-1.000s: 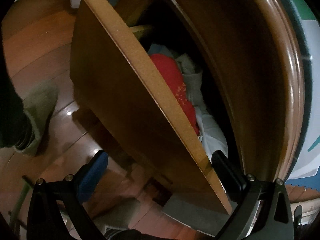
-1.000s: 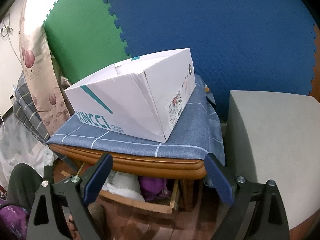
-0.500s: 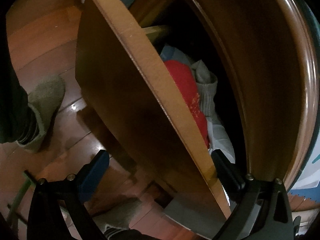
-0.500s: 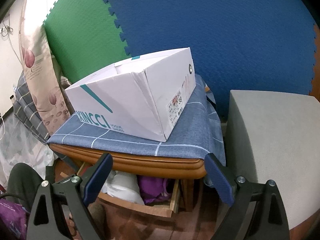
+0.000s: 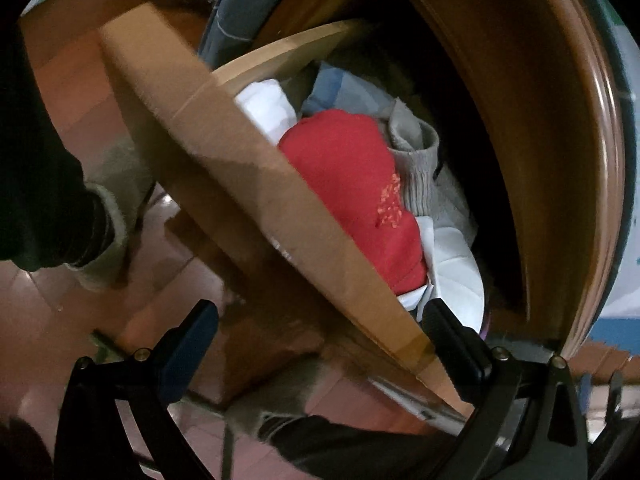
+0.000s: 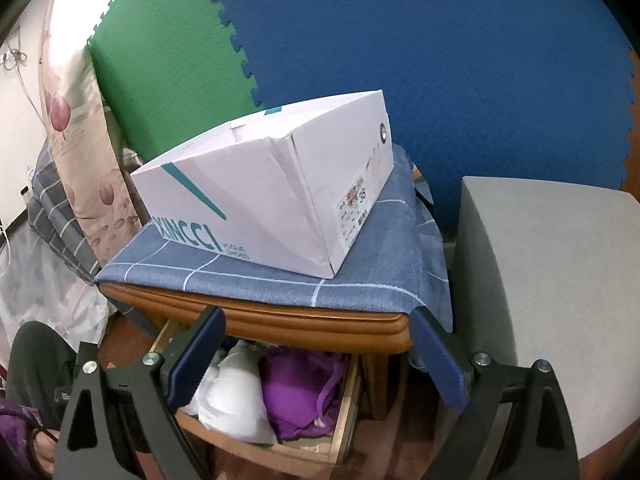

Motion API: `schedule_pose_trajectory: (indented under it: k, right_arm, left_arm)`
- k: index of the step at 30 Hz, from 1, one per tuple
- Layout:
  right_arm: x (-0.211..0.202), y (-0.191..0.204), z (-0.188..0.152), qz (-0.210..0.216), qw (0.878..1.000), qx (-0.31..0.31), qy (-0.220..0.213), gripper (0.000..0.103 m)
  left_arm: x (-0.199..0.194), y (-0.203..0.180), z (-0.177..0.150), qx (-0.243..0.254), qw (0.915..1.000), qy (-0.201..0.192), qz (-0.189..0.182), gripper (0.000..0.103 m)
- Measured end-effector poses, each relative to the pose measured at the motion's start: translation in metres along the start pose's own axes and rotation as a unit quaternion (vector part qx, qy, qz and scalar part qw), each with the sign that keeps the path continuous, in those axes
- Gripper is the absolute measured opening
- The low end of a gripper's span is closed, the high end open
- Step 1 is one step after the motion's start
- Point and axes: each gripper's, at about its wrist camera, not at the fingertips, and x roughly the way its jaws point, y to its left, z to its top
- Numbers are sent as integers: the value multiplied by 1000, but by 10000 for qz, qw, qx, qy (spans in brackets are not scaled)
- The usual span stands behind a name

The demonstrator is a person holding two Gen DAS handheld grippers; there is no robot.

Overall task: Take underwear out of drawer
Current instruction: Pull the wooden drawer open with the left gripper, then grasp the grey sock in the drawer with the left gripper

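The wooden drawer (image 5: 248,184) stands pulled out from under the nightstand top (image 5: 560,120). Inside lie a red garment (image 5: 360,192), a grey sock (image 5: 420,168) and white clothes (image 5: 456,276). My left gripper (image 5: 320,340) is open and straddles the drawer front, with its right finger (image 5: 452,332) inside the drawer and the other outside. In the right wrist view the drawer (image 6: 344,412) holds purple underwear (image 6: 296,392) and a white bra (image 6: 236,396). My right gripper (image 6: 316,360) hangs open above and in front of it, holding nothing.
A white shoe box (image 6: 272,196) sits on a blue checked cloth (image 6: 360,280) on the nightstand. A grey block (image 6: 552,280) stands to the right, foam mats (image 6: 440,60) behind. The person's slippered foot (image 5: 108,200) rests on the wooden floor left of the drawer.
The drawer has slid farther out with my left gripper on its front, so more of the clothes inside show in both views. The right gripper has stayed in place.
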Motion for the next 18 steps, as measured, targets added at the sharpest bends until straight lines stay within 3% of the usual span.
schedule_pose_trajectory:
  k: [7,10,14,18]
  right_arm:
    - [1,1,-1,15,10000,-7,39,95]
    - [2,1,-1,16,10000,-2,56,95]
    - [2,1,-1,31,10000,-6,71,95]
    - [2,1,-1,42,10000,-2,68,95]
  left_arm:
    - [-16,-14,-17,310,9990,240,235,103]
    - [0,-3,-18,454,9977,327,375,103]
    - [8,7,-11,409,9961,614,487,103]
    - [-16,1,0,425,9952,682,558,103]
